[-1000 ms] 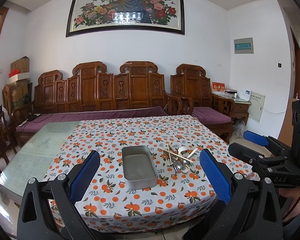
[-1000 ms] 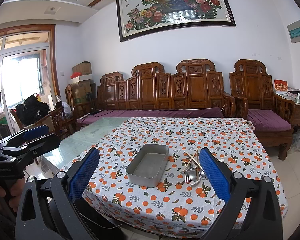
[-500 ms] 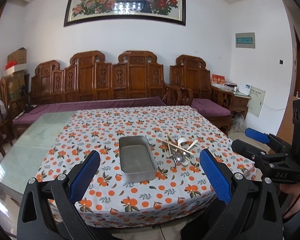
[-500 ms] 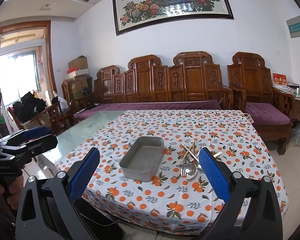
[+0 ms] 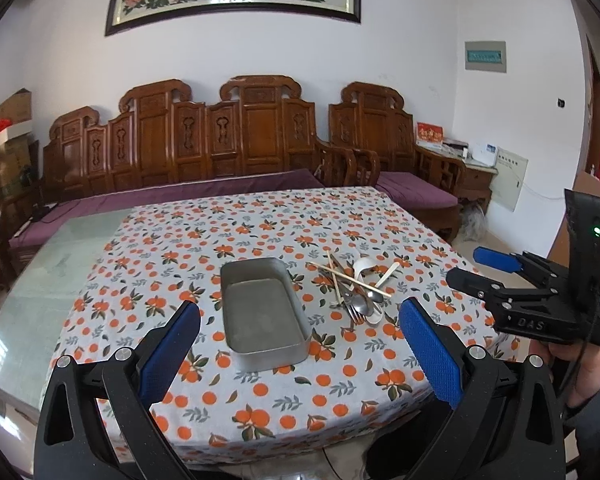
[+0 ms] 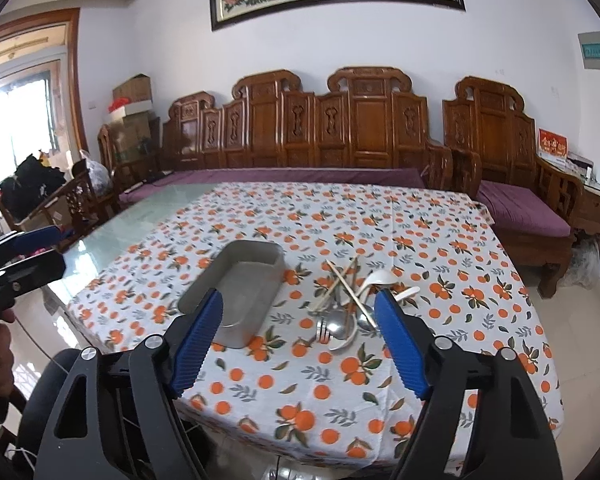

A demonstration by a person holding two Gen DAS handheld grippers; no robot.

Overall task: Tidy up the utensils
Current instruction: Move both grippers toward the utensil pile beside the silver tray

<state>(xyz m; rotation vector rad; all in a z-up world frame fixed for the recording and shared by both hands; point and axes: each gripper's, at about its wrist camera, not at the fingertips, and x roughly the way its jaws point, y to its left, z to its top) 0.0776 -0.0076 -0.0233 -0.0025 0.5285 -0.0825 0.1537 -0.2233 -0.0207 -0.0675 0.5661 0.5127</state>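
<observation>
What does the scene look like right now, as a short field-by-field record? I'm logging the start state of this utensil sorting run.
surface: table with orange-print cloth
container: metal tray, nothing in it, left of the pile
utensil pile: chopsticks, metal spoons and fork, white spoons, heaped and crossing on the cloth
left gripper: open, holding nothing, short of the tray
right gripper: open, holding nothing, facing the pile's near end
progress: no utensil in the tray yet
</observation>
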